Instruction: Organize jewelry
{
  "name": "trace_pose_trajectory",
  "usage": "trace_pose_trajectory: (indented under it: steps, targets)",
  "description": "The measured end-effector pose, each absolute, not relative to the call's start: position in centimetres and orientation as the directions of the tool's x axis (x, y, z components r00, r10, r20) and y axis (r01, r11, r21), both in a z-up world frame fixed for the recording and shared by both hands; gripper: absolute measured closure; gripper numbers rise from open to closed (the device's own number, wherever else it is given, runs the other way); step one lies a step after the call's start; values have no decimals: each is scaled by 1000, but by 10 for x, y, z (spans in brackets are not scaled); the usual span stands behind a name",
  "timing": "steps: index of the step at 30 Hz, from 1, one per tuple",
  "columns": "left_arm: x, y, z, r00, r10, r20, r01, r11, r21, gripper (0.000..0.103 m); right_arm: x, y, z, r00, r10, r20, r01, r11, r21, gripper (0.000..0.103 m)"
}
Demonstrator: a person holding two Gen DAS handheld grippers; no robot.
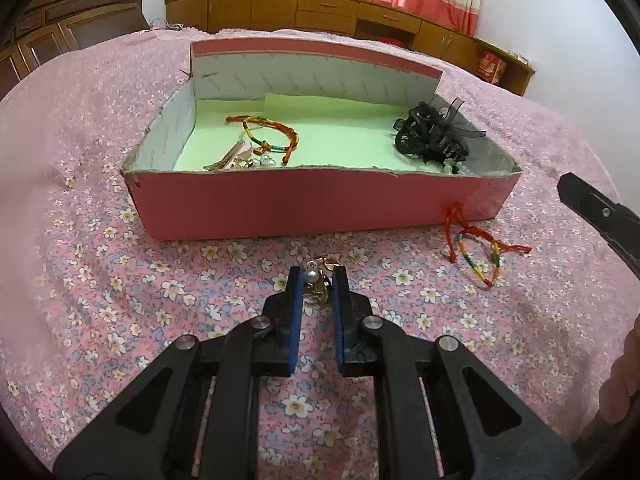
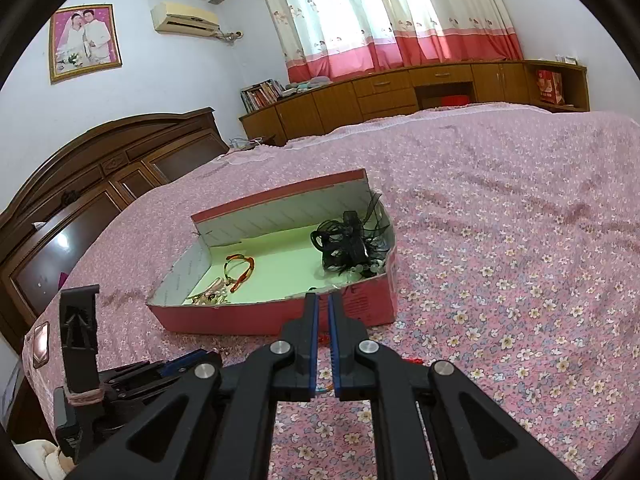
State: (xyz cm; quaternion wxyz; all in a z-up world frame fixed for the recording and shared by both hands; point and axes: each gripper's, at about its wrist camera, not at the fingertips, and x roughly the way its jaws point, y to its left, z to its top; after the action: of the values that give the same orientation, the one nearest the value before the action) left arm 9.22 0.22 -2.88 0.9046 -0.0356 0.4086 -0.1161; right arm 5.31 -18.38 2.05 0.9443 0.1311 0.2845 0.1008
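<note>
— So, where does the jewelry sit?
— Most lies in the pink box (image 1: pixel 304 204) on the flowered bed (image 1: pixel 120 280): a braided bracelet (image 1: pixel 272 136), some clips (image 1: pixel 232 160) and a black hair clip (image 1: pixel 432 136). Another braided bracelet (image 1: pixel 480 252) lies outside, just by the box's corner.
— And the jaws?
— The left gripper (image 1: pixel 316 280) pinches a pearl earring (image 1: pixel 316 284). The right gripper (image 2: pixel 323 304) has its jaws pressed nearly together; a bit of coloured cord shows between them, but a grip cannot be told.

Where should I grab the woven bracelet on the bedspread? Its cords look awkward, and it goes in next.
Take the bracelet across its striped loop, the thickest part, coming straight down from above: it lies flat on the bedspread, so only a top pinch fits. Avoid the thin red tails, which would probably slip.
</note>
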Motion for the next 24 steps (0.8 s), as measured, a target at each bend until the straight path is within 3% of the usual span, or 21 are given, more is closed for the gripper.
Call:
trace_pose_trajectory:
  steps: [7, 12, 17, 24]
  targets:
    - [81, 9, -15, 664, -251, -704, 177, 968, -179, 97, 57, -184, 15, 792, 288, -539, -124, 940, 319, 96]
    - [79, 11, -8, 676, -259, -690, 175, 966, -191, 97, 63, -179, -2, 737, 289, -611, -117, 945, 306, 96]
    - [77, 11, -3, 686, -269, -676, 176, 963, -205, 97, 70, -177, -17, 690, 289, -663, -107, 947, 302, 85]
    - [76, 12, 2, 697, -274, -663, 177, 961, -211, 97, 86, -173, -39, 617, 272, -738, -78, 955, 286, 83]
